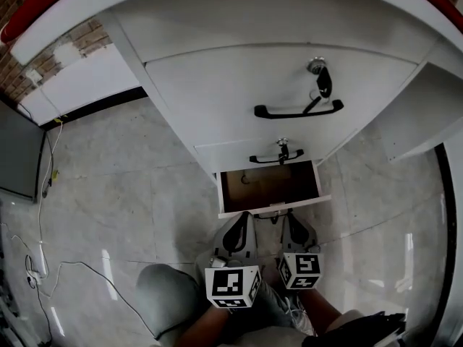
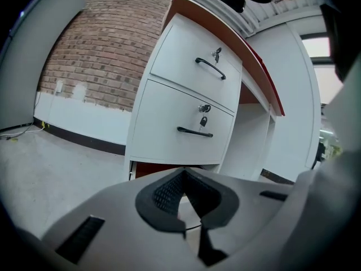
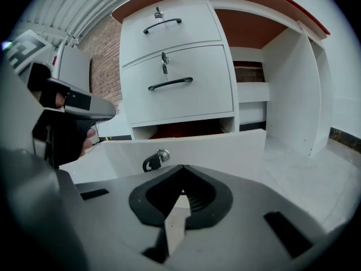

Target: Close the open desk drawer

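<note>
We hold both grippers low before the white wooden desk. Its bottom drawer is pulled out with the brown inside showing, under two shut drawers with black bar handles. The left gripper and right gripper each have jaws pressed together on nothing, tips just beside the drawer's white front panel and its small metal lock.

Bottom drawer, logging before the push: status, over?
Left gripper shut, empty. Right gripper shut, empty. Bottom drawer open, front just ahead of both. No obstruction visible.
</note>
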`<action>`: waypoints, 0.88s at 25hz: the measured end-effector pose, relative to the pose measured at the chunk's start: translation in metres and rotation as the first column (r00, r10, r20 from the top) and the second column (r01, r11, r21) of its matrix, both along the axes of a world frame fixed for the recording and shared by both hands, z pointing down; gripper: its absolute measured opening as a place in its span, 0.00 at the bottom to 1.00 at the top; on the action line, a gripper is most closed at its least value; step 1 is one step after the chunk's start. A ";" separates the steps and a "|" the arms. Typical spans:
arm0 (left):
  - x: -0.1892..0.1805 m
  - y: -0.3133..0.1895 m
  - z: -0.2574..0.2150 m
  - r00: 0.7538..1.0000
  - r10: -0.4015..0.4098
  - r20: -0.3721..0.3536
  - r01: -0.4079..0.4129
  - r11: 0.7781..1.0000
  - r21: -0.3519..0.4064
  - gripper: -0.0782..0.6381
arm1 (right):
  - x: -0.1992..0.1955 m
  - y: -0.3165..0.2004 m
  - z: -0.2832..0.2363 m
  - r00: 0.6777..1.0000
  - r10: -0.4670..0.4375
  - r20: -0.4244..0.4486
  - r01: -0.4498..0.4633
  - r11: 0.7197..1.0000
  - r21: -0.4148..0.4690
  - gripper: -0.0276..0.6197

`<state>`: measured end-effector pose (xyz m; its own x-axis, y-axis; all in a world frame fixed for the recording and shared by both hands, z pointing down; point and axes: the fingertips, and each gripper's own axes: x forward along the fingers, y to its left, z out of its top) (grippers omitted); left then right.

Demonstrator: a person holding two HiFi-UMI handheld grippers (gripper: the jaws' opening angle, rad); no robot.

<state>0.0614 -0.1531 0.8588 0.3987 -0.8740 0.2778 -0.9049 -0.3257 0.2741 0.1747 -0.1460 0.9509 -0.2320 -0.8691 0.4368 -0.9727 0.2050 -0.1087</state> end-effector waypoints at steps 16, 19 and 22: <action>-0.017 0.007 0.014 0.995 -0.094 -0.020 0.094 0.995 -0.027 0.11 | -0.007 -0.015 0.017 0.996 0.013 0.091 -0.016 0.999 0.035 0.04; -0.018 0.006 0.014 0.995 -0.100 -0.027 0.099 0.995 -0.028 0.10 | -0.010 -0.022 0.017 0.994 -0.005 0.105 0.002 1.000 0.029 0.04; -0.018 0.006 0.014 0.994 -0.102 -0.034 0.101 0.995 -0.027 0.10 | -0.011 -0.031 0.016 0.996 -0.003 0.090 0.000 0.999 0.034 0.04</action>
